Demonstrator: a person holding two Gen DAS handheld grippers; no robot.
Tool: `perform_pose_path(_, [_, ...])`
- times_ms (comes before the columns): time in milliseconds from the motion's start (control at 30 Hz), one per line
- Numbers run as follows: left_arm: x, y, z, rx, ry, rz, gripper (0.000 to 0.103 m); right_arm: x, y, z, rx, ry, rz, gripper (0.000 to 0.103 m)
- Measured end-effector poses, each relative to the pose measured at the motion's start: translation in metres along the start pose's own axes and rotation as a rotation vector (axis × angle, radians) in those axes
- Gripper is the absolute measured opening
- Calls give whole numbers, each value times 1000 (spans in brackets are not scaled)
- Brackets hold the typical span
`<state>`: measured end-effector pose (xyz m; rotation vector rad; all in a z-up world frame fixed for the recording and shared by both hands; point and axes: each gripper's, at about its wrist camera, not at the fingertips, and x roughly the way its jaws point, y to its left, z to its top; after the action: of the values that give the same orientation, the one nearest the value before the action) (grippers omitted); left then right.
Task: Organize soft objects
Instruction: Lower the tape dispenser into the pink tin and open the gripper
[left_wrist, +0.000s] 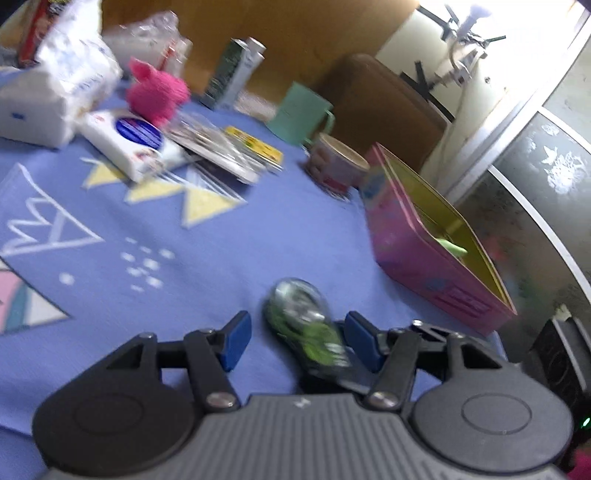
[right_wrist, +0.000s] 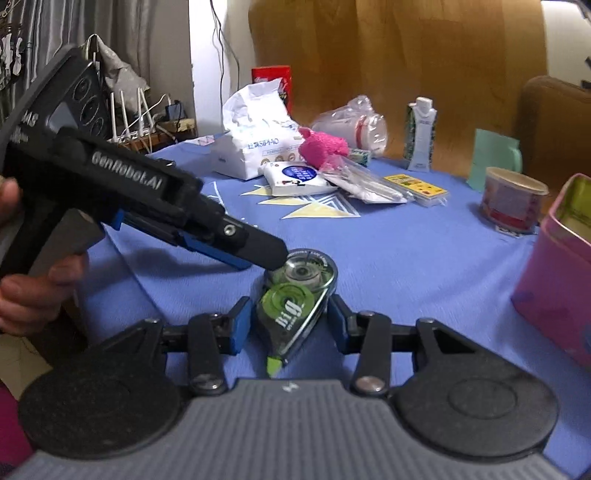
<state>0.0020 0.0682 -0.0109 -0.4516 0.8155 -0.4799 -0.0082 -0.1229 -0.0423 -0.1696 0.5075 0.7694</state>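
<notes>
Your worktop (right_wrist: 406, 251) wears a blue cloth with yellow triangles; wood panelling stands behind it. Beyond your tongs sits clutter: a white tissue pack (right_wrist: 255, 147), the pink plush toy (right_wrist: 323, 149) just beside it, a carton (right_wrist: 421, 136), a green mug (left_wrist: 299, 112) and a cup (right_wrist: 511, 197). The pink tin box (left_wrist: 436, 240) lies open ahead-right of both tongs.

Your right tongs (right_wrist: 288, 325) are narrow, the blue pads at both flanks of the green correction-tape dispenser (right_wrist: 291, 306); actual clamping I cannot tell. Your left tongs (left_wrist: 295, 339) stand wide, the dispenser between them and blurred.

Only the right view shows your left hand (right_wrist: 22, 273), the left tool's tip touching the dispenser's far end, and the routers and curtain far left. Only the left view shows inside the tin: a pale green item, unclear.
</notes>
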Motion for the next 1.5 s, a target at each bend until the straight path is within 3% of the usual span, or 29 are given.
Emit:
perform_pose_path(133, [10,-19,1,51,9,42,50,-3,1,-2,12,-29,-21,43])
perform_pose_path(300, [18,-55,35,113,-2,-27,50,-25,-19,11,44,-119,-79,43])
perform_pose_path(467, [53,-118,80,271,-48,-93,50,-59,-57,35,67,-235,-223,43])
perform_pose_path(567, [88,-146,99,312,-33,-126,50,-71,-86,44,111,-265,-327,43])
perform_pose_path(733, [151,-172,113,354,15,-124,50,-68,-136,50,209,-221,-453,43])
perform_pose_path(867, [188,-176,113,360,56,-79,50,-56,-167,51,292,-141,-473,45])
perform_pose_path(1000, [192,-180,107,415,38,-49,52,-45,-182,47,356,-106,-460,50])
perform_pose_path(1100, [170,-176,109,416,-5,-94,52,-47,-179,44,389,-147,-460,50])
perform_pose_path(1167, [143,-166,111,402,-64,-109,55,-56,-171,47,393,-223,-453,50])
perform_pose_path(1300, [74,-114,110,302,-194,-148,58,-64,-139,55,313,-343,-431,51])
perform_pose_path(1400, [30,-53,98,207,-275,-58,58,-48,-108,69,213,-343,-344,51])
perform_pose_path(1500, [1,14,82,106,-316,133,58,-8,-83,87,155,-276,-199,50])
